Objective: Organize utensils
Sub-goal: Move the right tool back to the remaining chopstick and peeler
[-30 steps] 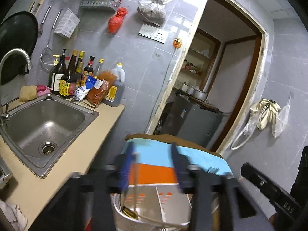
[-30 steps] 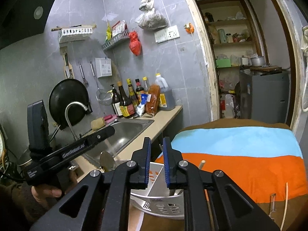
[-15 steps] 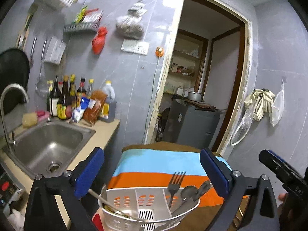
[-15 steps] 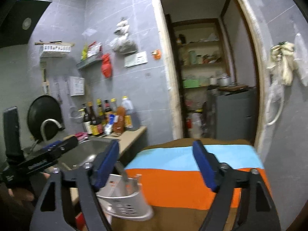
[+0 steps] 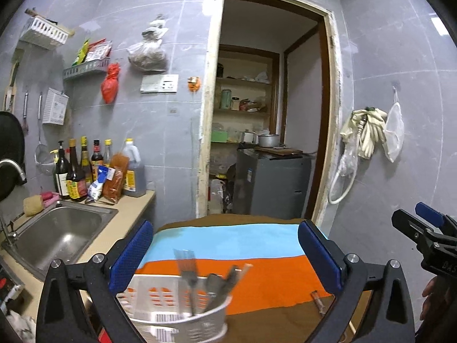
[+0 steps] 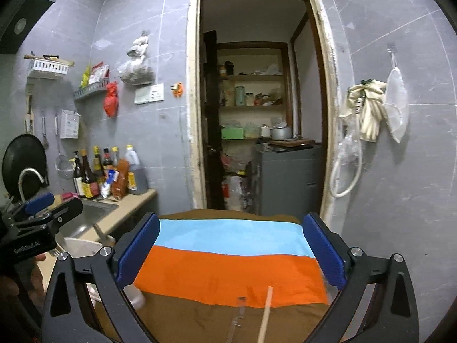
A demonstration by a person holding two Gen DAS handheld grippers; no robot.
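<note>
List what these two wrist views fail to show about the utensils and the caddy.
- Caddy contents, left wrist view: motion blur; only the fork is clear.
- Caddy, right wrist view: mostly hidden behind the right gripper's left finger.
- Chopstick and clear item on the cloth, right wrist view: cut off by the bottom edge.

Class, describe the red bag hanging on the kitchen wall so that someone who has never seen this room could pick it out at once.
Start at the steel sink and look up the grey tiled wall past the row of sauce bottles. Just under the right end of the grey wall rack hangs the red bag. It is small, knotted and bright red, unlike the larger clear bag to its right.
</note>
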